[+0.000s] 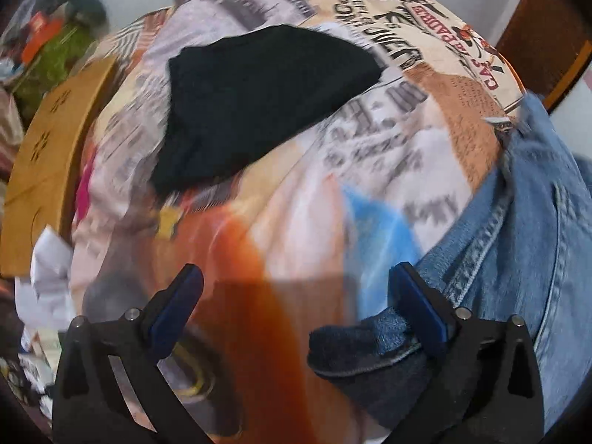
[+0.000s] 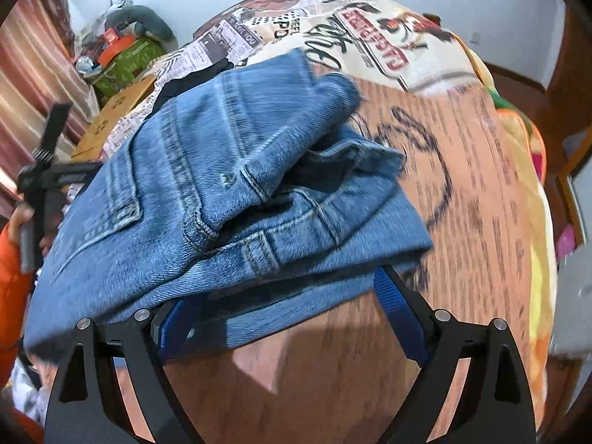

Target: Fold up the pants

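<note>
Blue denim jeans [image 2: 222,192] lie folded in a thick stack on a printed bedspread [image 2: 462,192], waistband and belt loops facing me. My right gripper [image 2: 281,292] stands open at the stack's near edge, with the denim hem draped over its left fingertip. In the left wrist view the jeans [image 1: 518,240] fill the right side. My left gripper [image 1: 296,277] is wide open above the bedspread [image 1: 296,203]. A dark denim corner [image 1: 355,340] rests against its right pad, unpinched.
A black garment [image 1: 259,100] lies on the bedspread beyond the left gripper. A cardboard box [image 1: 48,140], a green bag with clutter [image 1: 55,55] and crumpled white paper [image 1: 48,270] sit off the bed's left. A hand in an orange sleeve [image 2: 14,259] shows at left.
</note>
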A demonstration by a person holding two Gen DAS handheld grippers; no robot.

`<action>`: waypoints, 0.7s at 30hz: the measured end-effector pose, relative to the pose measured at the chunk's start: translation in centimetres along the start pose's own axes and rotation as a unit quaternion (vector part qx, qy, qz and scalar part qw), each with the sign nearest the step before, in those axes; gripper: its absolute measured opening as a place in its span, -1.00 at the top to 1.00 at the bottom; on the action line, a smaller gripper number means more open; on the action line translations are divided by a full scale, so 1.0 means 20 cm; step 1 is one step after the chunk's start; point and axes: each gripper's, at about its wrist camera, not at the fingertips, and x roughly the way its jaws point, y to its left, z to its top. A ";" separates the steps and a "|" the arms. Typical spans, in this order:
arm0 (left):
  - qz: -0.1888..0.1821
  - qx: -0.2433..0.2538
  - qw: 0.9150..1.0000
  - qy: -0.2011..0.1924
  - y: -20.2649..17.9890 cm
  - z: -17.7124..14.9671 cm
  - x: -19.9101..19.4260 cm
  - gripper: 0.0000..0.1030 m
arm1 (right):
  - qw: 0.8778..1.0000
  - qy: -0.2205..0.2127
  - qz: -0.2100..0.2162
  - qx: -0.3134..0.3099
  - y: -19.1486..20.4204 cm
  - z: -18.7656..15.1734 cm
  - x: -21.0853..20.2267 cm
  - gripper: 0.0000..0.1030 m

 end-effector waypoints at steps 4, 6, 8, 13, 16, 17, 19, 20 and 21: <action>0.027 -0.002 1.000 -0.002 0.03 -0.16 -0.11 -1.00 | 1.000 -0.012 -0.001 -0.013 0.02 0.11 0.06 -0.74; 0.035 0.007 0.999 -0.008 0.01 -0.26 -0.18 -1.00 | 1.000 -0.013 0.002 -0.010 0.01 0.15 0.08 -0.72; 0.037 0.004 0.999 -0.019 0.00 -0.34 -0.25 -1.00 | 1.000 -0.011 0.005 -0.002 0.00 0.16 0.08 -0.72; 0.044 -0.008 0.998 -0.045 -0.07 -0.48 -0.38 -1.00 | 1.000 -0.016 -0.001 -0.015 0.00 0.09 -0.04 -0.72; 0.047 -0.005 0.998 -0.052 -0.12 -0.51 -0.42 -1.00 | 0.999 -0.025 -0.002 -0.023 0.01 0.04 -0.14 -0.72; 0.047 -0.005 0.998 -0.051 -0.14 -0.52 -0.43 -1.00 | 0.999 -0.029 -0.003 -0.024 0.01 0.02 -0.17 -0.72; 0.042 -0.003 0.998 -0.048 -0.17 -0.52 -0.45 -1.00 | 0.999 -0.040 -0.001 -0.024 0.03 -0.01 -0.25 -0.72; 0.031 0.003 0.998 -0.045 -0.19 -0.51 -0.46 -1.00 | 0.999 -0.044 0.001 -0.024 0.03 -0.02 -0.27 -0.72; 0.022 0.007 0.999 -0.044 -0.21 -0.51 -0.46 -1.00 | 0.999 -0.049 0.003 -0.024 0.04 -0.03 -0.30 -0.72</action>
